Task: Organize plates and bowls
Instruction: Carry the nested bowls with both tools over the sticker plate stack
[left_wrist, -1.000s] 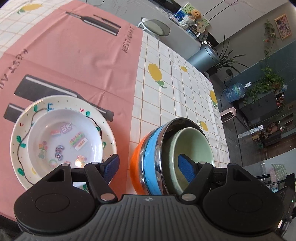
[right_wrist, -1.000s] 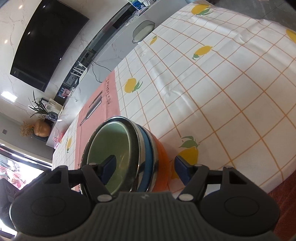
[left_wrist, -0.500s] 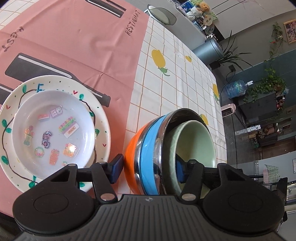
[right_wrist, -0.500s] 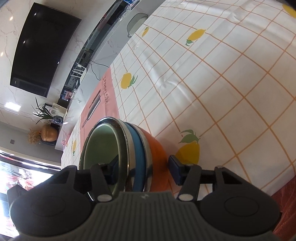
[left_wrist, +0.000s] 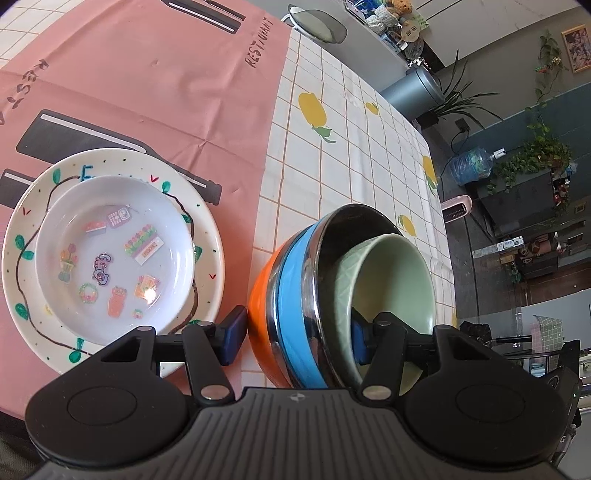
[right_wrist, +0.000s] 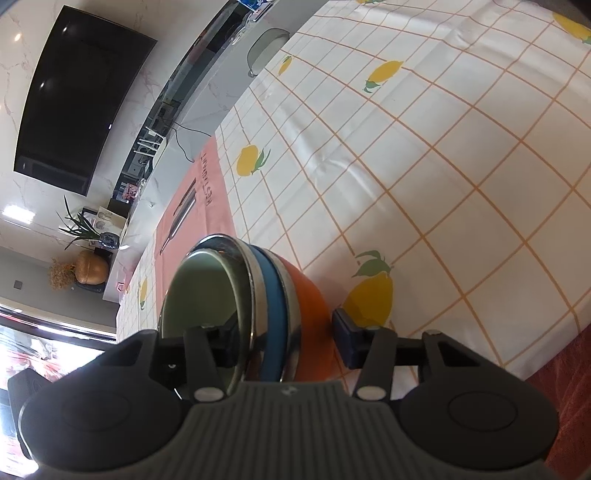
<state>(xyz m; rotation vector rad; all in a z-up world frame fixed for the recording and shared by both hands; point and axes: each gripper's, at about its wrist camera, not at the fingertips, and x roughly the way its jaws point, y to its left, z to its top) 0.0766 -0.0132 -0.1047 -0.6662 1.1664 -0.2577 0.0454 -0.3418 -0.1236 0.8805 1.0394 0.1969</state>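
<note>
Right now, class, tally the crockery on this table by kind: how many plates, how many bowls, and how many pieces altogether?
Plates: 2, a painted plate with a sticker plate resting in it.
Bowls: 4, nested: orange bowl, blue bowl, steel bowl, green bowl.
Total: 6

Nested bowls (left_wrist: 332, 295) beside stacked plates (left_wrist: 110, 251)

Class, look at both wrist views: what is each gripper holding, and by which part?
Both grippers, left and right, have just closed across the wall of the nested bowl stack, gripping opposite sides of it at the rim.
</note>
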